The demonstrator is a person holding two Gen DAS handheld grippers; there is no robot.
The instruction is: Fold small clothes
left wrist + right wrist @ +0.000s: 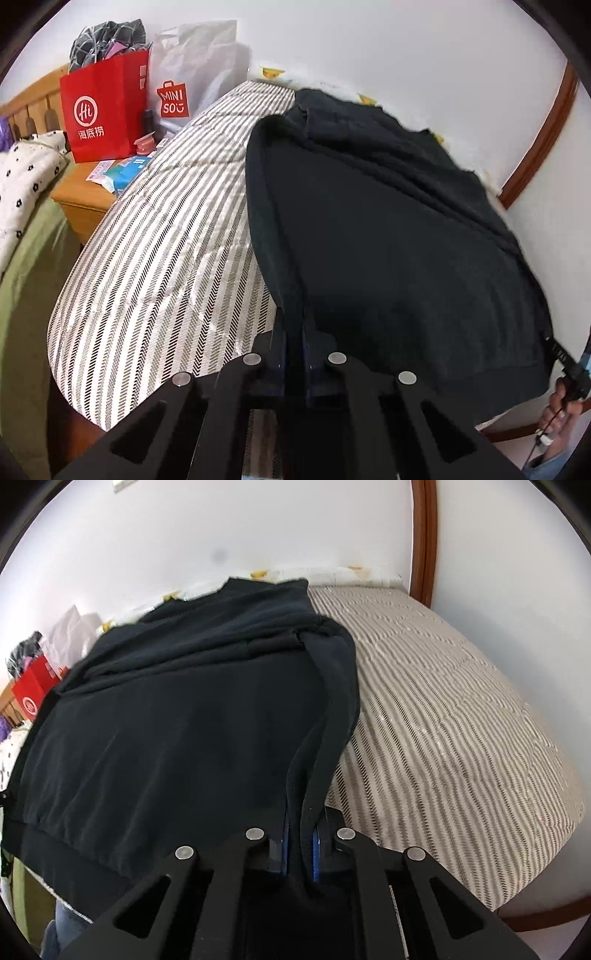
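Note:
A black garment (388,240) lies spread on a bed with a striped cover (166,240). My left gripper (294,332) is shut on the garment's near left edge, with cloth pinched between its blue-lined pads. In the right wrist view the same black garment (184,720) fills the left half, and my right gripper (301,823) is shut on its near right edge, where a folded sleeve runs down into the jaws. The striped cover (461,720) shows bare to the right. At the right border of the left wrist view a hand (565,410) holds the other gripper's handle.
A wooden bedside table (88,192) stands left of the bed with a red paper bag (105,110), a white shopping bag (192,70) and small packets. A second bed with a spotted quilt (26,177) lies further left. A white wall and a brown wooden bed frame (423,535) bound the far side.

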